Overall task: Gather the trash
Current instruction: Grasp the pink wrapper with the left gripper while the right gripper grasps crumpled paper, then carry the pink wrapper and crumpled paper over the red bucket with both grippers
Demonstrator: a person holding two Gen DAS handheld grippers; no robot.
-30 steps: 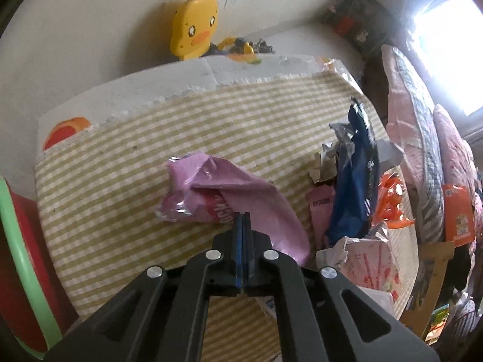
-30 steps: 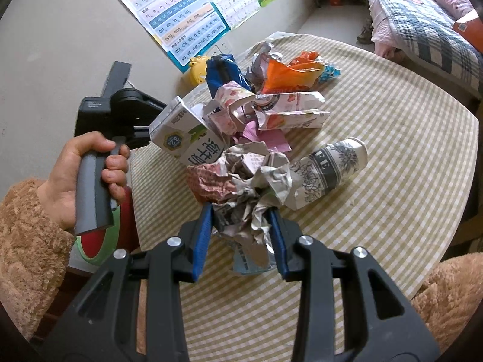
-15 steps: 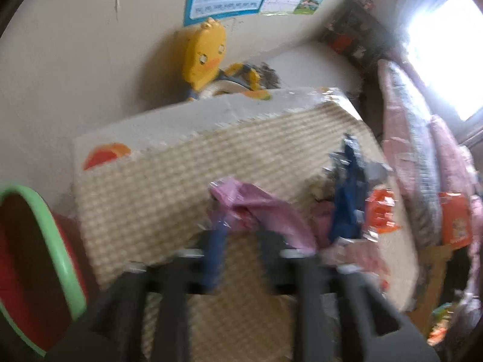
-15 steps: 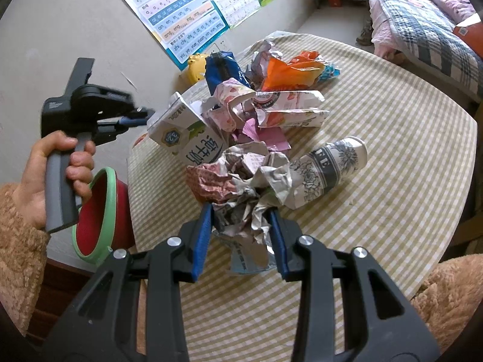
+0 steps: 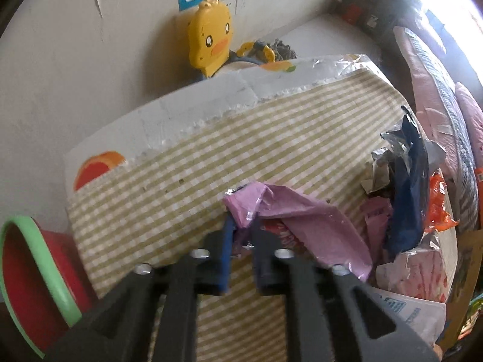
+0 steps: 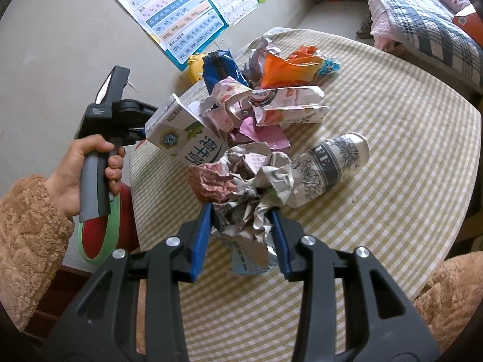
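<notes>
In the left wrist view my left gripper (image 5: 241, 238) is shut on a corner of a crumpled pink foil wrapper (image 5: 305, 220) that lies over the checked tablecloth (image 5: 187, 181). In the right wrist view my right gripper (image 6: 241, 226) is shut on a wad of crumpled newspaper (image 6: 244, 181) above the tablecloth (image 6: 392, 138). The left gripper's handle (image 6: 99, 157) shows there at the left, in a hand. A red bin with a green rim (image 5: 33, 271) stands below the table's left edge; it also shows in the right wrist view (image 6: 102, 235).
A trash pile lies on the table: a milk carton (image 6: 187, 138), a paper coffee cup (image 6: 332, 163) on its side, a blue bag (image 6: 220, 66), an orange wrapper (image 6: 289, 66), and pink printed wrappers (image 6: 286, 105). A yellow duck toy (image 5: 211, 39) stands by the wall.
My left gripper, shut and empty above the pink wrapper a second ago, opened and closed on its corner. My right gripper keeps holding the newspaper wad in place.
</notes>
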